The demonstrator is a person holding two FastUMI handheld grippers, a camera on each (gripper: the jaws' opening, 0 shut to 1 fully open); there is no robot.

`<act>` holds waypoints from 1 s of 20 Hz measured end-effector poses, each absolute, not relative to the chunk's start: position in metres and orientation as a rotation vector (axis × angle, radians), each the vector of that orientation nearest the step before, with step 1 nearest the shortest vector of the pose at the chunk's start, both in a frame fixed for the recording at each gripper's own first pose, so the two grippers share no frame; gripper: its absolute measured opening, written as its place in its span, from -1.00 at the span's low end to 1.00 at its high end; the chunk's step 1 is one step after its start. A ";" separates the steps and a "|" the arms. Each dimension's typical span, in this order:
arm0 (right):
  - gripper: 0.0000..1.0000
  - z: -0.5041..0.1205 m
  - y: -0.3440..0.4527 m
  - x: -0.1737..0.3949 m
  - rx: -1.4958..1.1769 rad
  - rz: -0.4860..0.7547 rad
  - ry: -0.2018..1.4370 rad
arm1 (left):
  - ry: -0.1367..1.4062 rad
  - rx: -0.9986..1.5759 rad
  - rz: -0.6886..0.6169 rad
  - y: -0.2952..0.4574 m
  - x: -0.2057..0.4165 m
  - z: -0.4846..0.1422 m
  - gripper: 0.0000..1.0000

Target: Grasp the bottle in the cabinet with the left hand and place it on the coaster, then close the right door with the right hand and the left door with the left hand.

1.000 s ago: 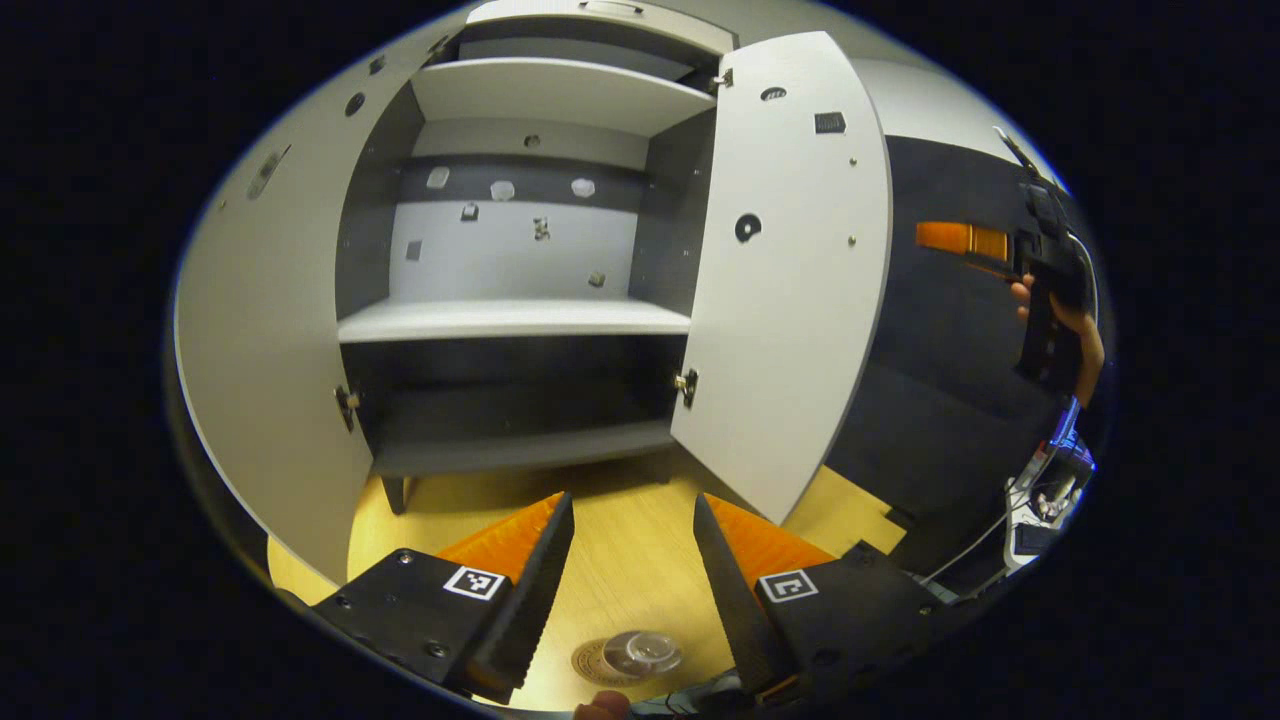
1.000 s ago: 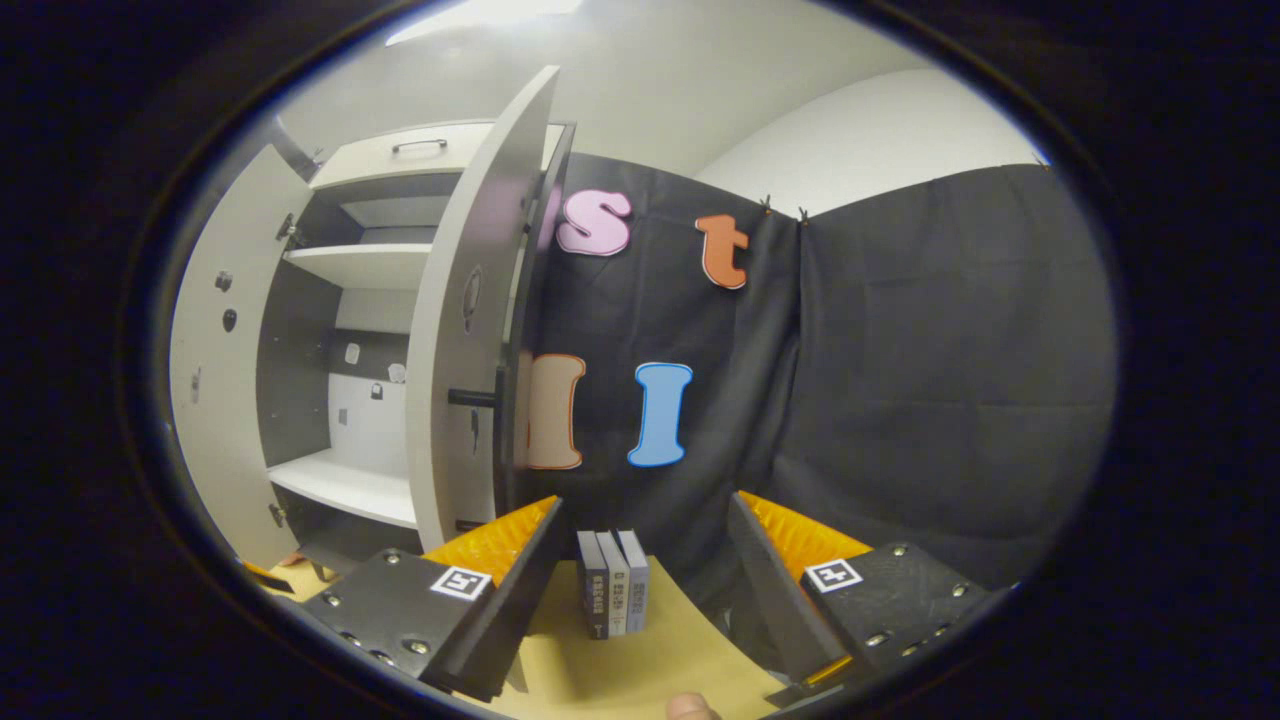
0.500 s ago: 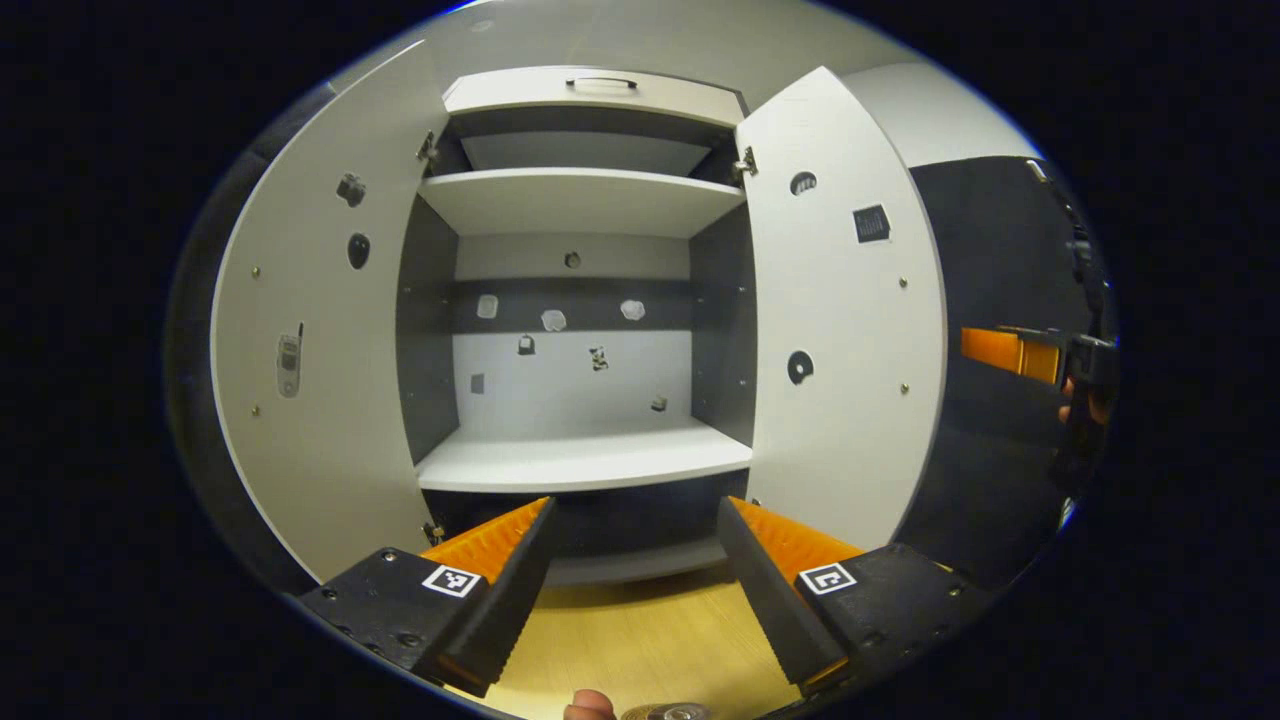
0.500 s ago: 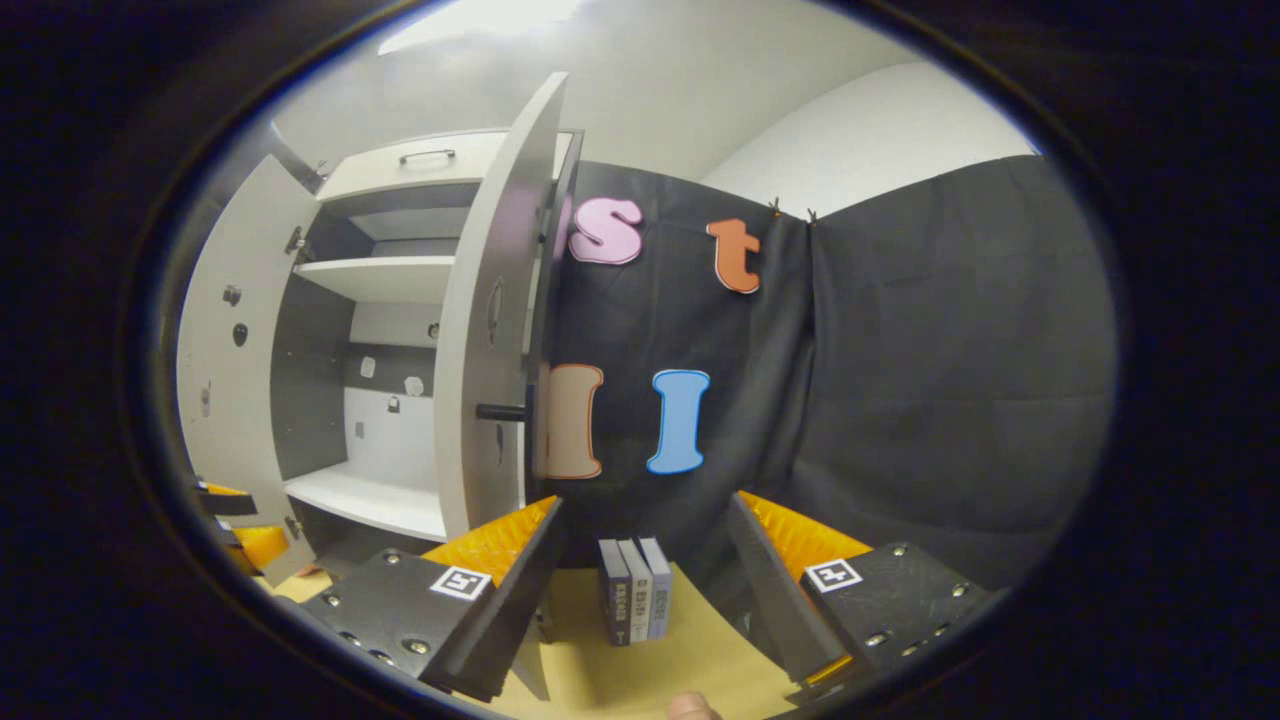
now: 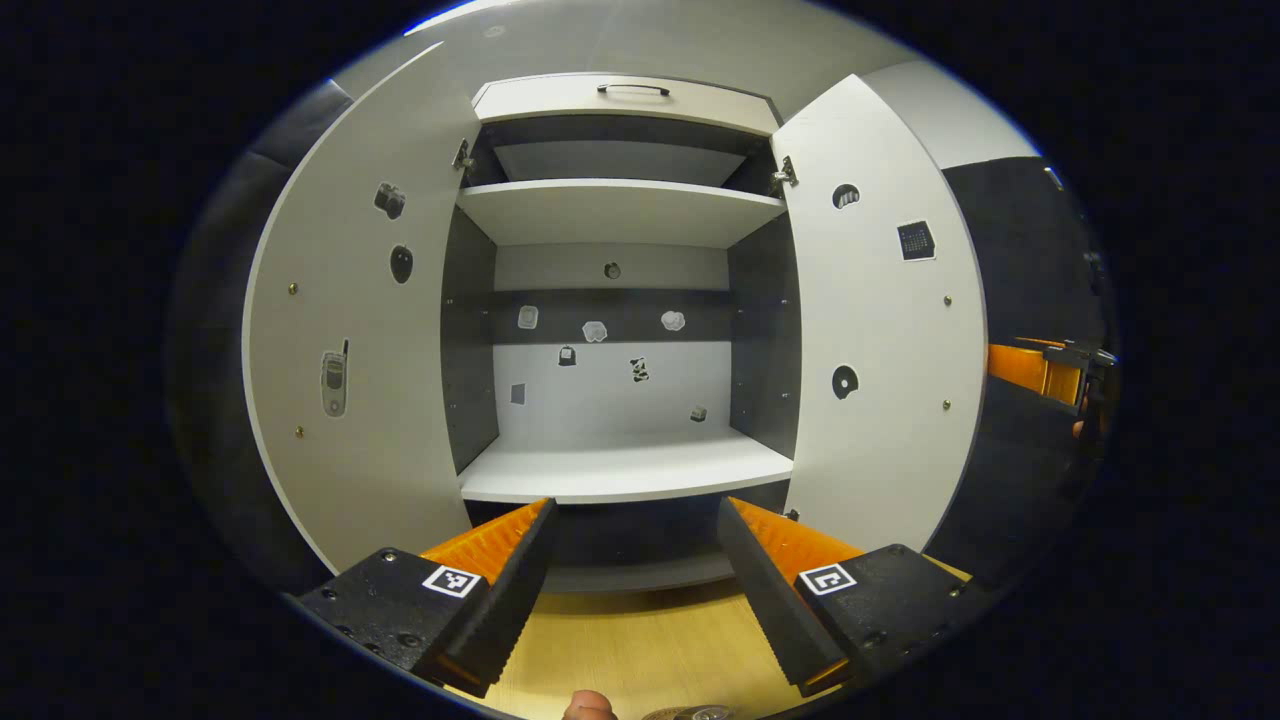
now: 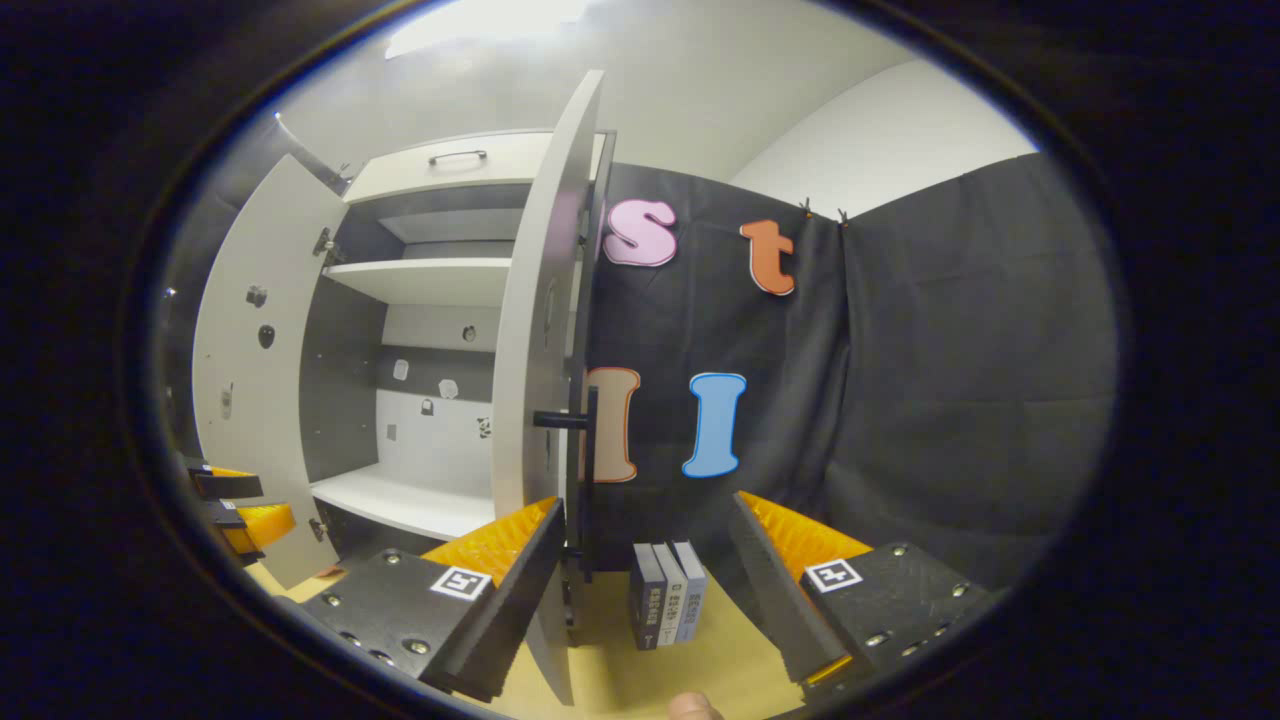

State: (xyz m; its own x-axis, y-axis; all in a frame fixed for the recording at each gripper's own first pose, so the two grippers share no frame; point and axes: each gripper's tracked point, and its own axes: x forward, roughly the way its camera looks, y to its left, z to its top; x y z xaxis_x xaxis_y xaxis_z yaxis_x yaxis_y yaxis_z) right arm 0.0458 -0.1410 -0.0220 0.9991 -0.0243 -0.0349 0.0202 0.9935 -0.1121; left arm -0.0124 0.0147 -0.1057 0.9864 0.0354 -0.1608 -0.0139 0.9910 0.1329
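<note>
Cabinet takes up most of the left gripper view, both doors swung wide: left door and right door. Shelves inside look bare apart from little stickers on the back panel. In the right gripper view the right door is seen nearly edge-on, with its dark handle sticking out toward the black cloth. Table is light wood. Three small books stand upright on it, past the right gripper, whose fingers are spread apart with nothing in them. Left gripper is likewise open and empty, pointed at the lower shelf. Bottle is, I think, that clear bit at the very bottom edge of the left gripper view, hard to say if the coaster's under it.
</note>
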 end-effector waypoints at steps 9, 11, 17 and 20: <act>0.92 -0.026 -0.123 0.047 -0.093 -0.003 0.050 | 0.167 0.099 0.079 0.037 -0.009 -0.103 0.99; 0.91 -0.028 -0.112 0.047 -0.081 0.013 0.052 | 0.162 0.098 0.075 0.037 -0.009 -0.100 0.99; 0.91 -0.033 -0.073 0.050 -0.074 0.089 0.068 | 0.152 0.093 0.080 0.041 -0.010 -0.098 0.99; 0.92 -0.034 -0.058 0.053 -0.066 0.124 0.073 | 0.150 0.088 0.097 0.048 -0.014 -0.096 0.99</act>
